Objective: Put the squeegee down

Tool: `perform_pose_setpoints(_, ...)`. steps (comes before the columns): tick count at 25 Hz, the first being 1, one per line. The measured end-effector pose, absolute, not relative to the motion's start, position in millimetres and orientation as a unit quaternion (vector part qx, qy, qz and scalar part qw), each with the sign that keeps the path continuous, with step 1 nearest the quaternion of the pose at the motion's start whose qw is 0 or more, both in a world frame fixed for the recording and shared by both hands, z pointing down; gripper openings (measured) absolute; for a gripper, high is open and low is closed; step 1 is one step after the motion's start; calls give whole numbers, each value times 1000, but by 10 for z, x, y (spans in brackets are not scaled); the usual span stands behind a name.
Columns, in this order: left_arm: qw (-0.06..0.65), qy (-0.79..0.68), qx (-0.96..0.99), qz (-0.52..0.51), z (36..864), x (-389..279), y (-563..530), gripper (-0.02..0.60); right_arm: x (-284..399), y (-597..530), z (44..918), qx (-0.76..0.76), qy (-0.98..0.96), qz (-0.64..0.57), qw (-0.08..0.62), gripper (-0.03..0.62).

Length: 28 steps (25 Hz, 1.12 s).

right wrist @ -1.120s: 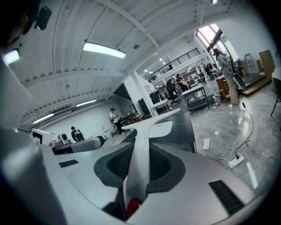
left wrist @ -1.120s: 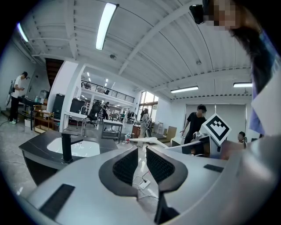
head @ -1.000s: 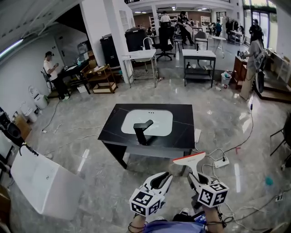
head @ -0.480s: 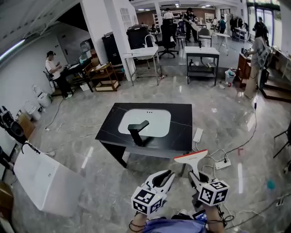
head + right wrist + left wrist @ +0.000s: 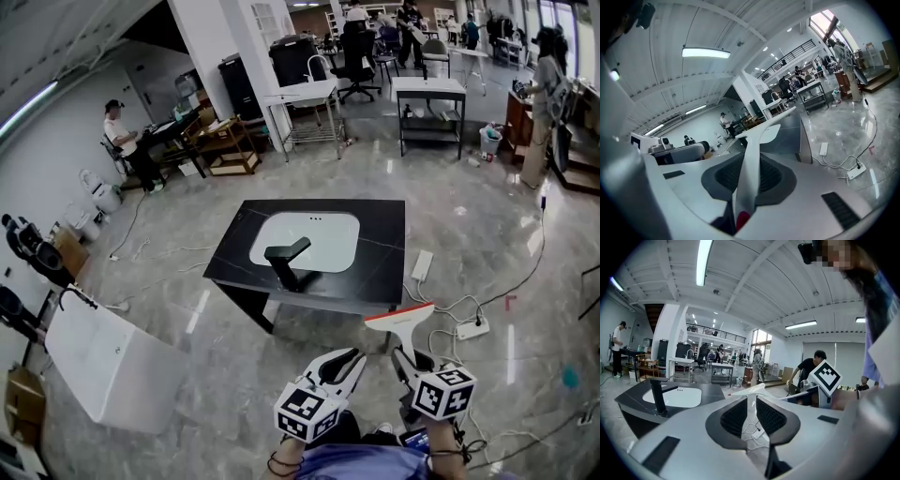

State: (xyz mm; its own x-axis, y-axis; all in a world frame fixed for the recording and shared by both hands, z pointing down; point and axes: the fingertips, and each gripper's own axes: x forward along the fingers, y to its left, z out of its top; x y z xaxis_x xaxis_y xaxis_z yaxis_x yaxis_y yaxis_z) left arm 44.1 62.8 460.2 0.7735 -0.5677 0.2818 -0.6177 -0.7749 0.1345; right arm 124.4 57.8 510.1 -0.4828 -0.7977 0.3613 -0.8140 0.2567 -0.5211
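Gripping the squeegee (image 5: 401,323) by its slim white handle, the right gripper (image 5: 404,362) is seen with jaws that have just been closing on it, the blade carried in the air short of the black sink counter (image 5: 380,267); the left gripper (image 5: 345,360) is slightly parted and empty. The tool is judged light, stiff and smooth; hold is best kept on the handle.

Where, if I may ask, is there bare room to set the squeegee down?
The countertop strip right of the white basin is bare to the edge. Around the black faucet it is tight. The floor beyond that edge is crowded with cables and power strips.
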Motion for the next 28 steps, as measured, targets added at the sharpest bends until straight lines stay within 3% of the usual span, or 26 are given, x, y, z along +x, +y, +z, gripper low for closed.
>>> perform_pose_setpoints(12,120,-312,934,123,4718,519,82,66,1367,57,5277,514,-781,354,14,66)
perform_pose_setpoints(28,115,-244,956,111,4647,620,-1669,66,1391,-1449,5392,560,-741,369,31,57)
